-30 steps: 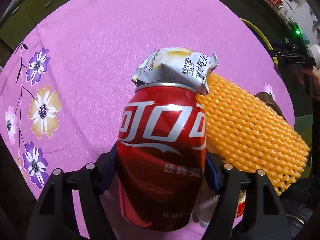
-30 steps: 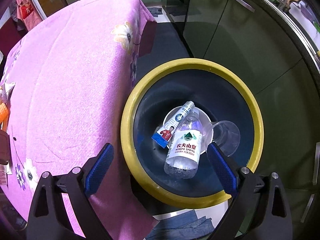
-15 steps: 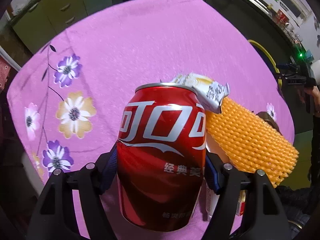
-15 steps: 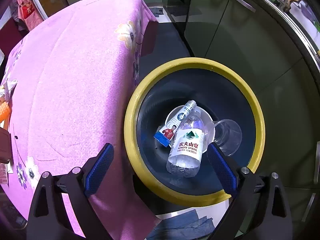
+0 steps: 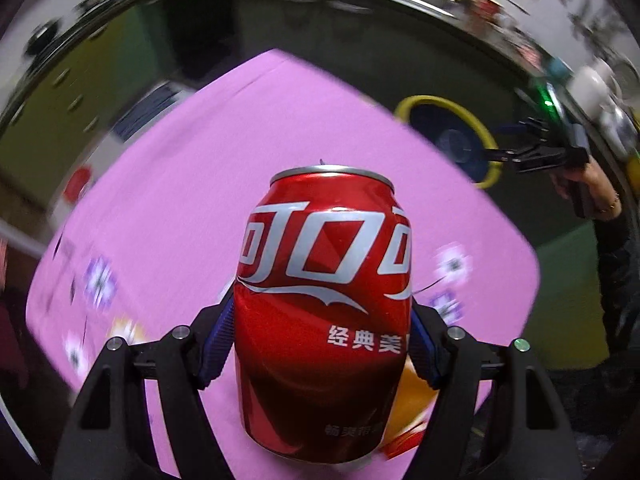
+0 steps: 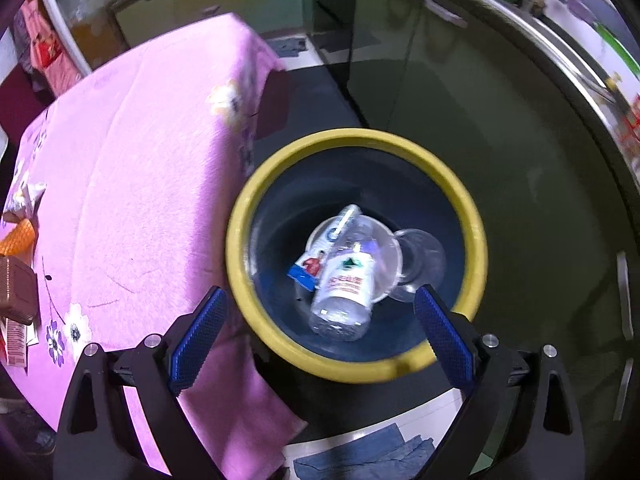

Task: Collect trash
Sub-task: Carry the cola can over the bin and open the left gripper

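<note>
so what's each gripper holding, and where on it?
Left gripper clamps the red aluminium cola can by its sides, mid-body. Right gripper is open, holding nothing.

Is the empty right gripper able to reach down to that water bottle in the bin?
Probably yes. The right gripper hangs open right above the bin, whose mouth is uncovered, and the water bottle lies on top of the other trash.

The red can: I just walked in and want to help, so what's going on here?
A person is clearing trash off the pink-clothed table. The left hand-held gripper is clamped on the red can, held above the table. The right hand-held gripper hangs open and empty over the yellow-rimmed bin, which already holds a water bottle and other clear plastic. An orange foam net and wrappers remain on the table.
</note>
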Motion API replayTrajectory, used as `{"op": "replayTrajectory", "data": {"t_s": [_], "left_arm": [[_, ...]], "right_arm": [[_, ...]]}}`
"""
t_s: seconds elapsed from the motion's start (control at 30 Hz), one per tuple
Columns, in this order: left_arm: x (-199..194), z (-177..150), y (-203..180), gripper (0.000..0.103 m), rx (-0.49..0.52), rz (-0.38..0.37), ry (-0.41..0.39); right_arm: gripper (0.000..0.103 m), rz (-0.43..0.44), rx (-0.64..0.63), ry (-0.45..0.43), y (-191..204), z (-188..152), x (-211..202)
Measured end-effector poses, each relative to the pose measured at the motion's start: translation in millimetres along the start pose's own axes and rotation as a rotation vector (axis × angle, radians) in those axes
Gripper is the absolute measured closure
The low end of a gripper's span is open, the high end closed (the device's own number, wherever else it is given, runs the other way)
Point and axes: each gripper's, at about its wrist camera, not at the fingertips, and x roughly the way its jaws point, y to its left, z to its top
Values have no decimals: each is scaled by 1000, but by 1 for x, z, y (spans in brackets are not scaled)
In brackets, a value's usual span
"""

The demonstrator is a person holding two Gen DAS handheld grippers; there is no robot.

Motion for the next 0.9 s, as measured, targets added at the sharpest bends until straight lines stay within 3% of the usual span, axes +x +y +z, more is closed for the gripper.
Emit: {"op": "replayTrajectory", "data": {"t_s": [0.17, 0.37, 0.7, 0.9], "left_arm": [[19, 65, -67, 34, 156, -89, 18], [81, 138, -141, 34, 286, -168, 83], [206, 213, -196, 34, 289, -164, 183], [225, 224, -206, 29, 272, -159, 171]], "right_arm": [[10, -12, 71, -38, -34, -23, -22], [10, -12, 136, -67, -67, -52, -40], [9, 1, 223, -83, -101, -101, -51], [9, -17, 253, -66, -110, -116, -49]]}}
